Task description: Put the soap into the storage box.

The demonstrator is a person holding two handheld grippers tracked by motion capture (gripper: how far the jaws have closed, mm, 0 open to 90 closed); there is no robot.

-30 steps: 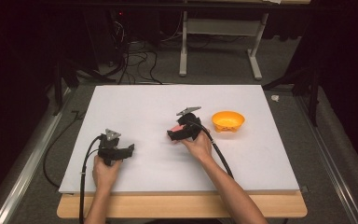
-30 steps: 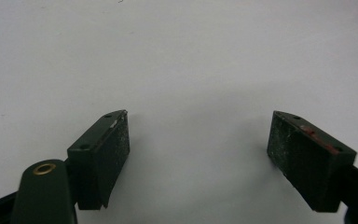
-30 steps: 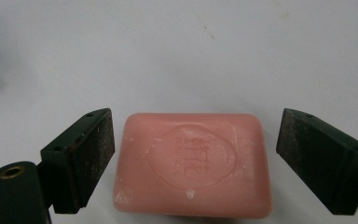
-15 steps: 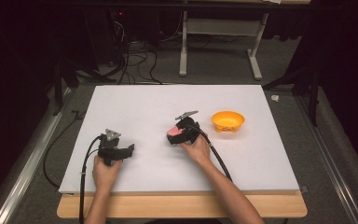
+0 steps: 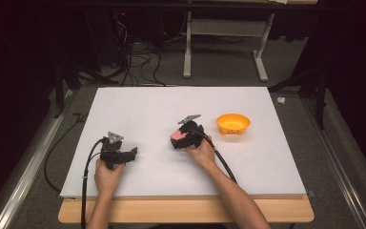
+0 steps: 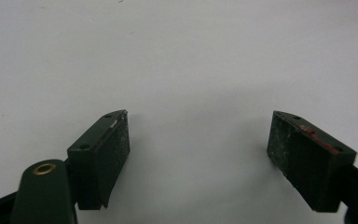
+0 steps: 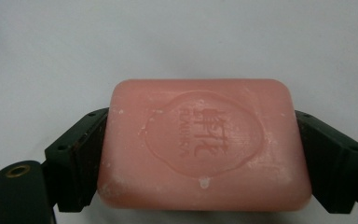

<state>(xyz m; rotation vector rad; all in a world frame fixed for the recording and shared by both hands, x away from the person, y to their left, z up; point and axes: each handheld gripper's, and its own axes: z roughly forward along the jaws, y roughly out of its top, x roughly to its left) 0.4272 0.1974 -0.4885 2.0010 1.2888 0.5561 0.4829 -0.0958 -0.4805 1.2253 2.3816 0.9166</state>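
Note:
A pink bar of soap [image 7: 203,144] with a stamped emblem sits between the jaws of my right gripper [image 7: 200,158], which is shut on its two short ends. In the high view the right gripper [image 5: 180,138] holds the soap [image 5: 177,136] near the middle of the white board, left of an orange bowl [image 5: 233,123]. My left gripper [image 5: 132,153] rests at the front left of the board. Its jaws stand wide apart over bare white surface, and the left gripper [image 6: 198,154] holds nothing.
The white board [image 5: 248,157] lies on a wooden table whose front edge [image 5: 186,212] shows below it. Cables trail from both grippers toward the person. Beyond the board are a dark floor, cables and a white table frame [image 5: 224,43].
My right gripper with the soap has moved slightly left and toward the person, away from the orange bowl. The left gripper has stayed put.

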